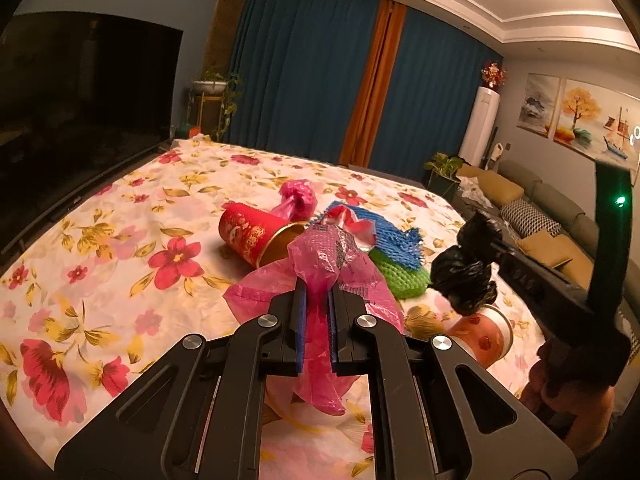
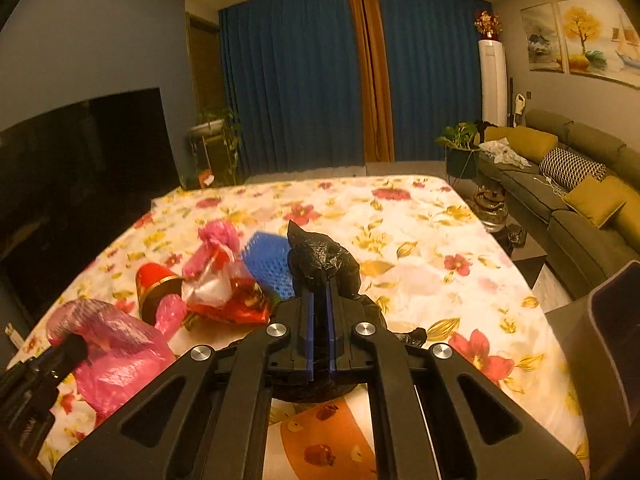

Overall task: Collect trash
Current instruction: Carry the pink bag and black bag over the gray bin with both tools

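Observation:
My left gripper (image 1: 318, 292) is shut on a pink plastic bag (image 1: 320, 256) that hangs from its blue pads over the floral tablecloth (image 1: 120, 280). In the right wrist view the right gripper (image 2: 320, 292) is shut on a crumpled black plastic bag (image 2: 316, 256), held just above a fruit-printed paper cup (image 2: 316, 436). The left wrist view shows that black bag (image 1: 464, 276) at the right, over the cup (image 1: 488, 336). A red cup (image 1: 248, 236) lies on its side beside a blue foam net (image 1: 384, 236), a green foam net (image 1: 400, 276) and a pink foam net (image 1: 300, 196).
A red and white wrapper (image 2: 224, 292) lies by the red cup (image 2: 156, 284). A dark television (image 1: 80, 100) stands along the table's left edge. A sofa (image 2: 580, 200) runs along the right wall, and a dark box-like object (image 2: 612, 340) sits off the table's right edge.

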Available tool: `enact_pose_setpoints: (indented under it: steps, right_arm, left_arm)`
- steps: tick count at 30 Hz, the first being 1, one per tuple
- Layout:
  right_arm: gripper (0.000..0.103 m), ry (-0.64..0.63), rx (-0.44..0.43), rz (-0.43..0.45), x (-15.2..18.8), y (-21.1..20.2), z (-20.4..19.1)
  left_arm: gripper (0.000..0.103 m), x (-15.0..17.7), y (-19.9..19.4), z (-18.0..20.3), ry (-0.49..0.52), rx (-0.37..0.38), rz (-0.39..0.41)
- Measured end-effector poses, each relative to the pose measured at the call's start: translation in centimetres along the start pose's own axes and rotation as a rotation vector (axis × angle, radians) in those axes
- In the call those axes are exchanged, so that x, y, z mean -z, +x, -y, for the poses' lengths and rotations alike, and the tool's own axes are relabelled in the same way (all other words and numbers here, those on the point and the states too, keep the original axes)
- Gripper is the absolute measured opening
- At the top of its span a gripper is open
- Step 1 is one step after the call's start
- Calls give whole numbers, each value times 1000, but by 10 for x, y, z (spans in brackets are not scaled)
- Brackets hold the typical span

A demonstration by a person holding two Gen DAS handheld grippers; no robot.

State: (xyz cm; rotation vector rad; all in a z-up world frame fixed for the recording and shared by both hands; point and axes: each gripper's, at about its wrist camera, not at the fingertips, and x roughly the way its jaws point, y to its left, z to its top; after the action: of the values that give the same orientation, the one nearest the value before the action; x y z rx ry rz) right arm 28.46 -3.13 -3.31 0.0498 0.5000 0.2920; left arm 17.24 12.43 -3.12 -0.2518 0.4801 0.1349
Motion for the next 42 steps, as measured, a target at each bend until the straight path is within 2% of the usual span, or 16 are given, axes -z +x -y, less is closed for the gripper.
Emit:
enact_pose_setpoints:
  steps: [15,28,42]
  right_arm:
    - [6,11,-21,112,-14,-58,18]
    - [6,3,9,156,2,-110,37]
    - [6,10,68,181,19,-147,61]
  left_arm:
    - [8,-2,-24,14,26,8,38]
    - [8,5,-42,37,57,28,53]
    - [8,15,-54,68,104,67,56]
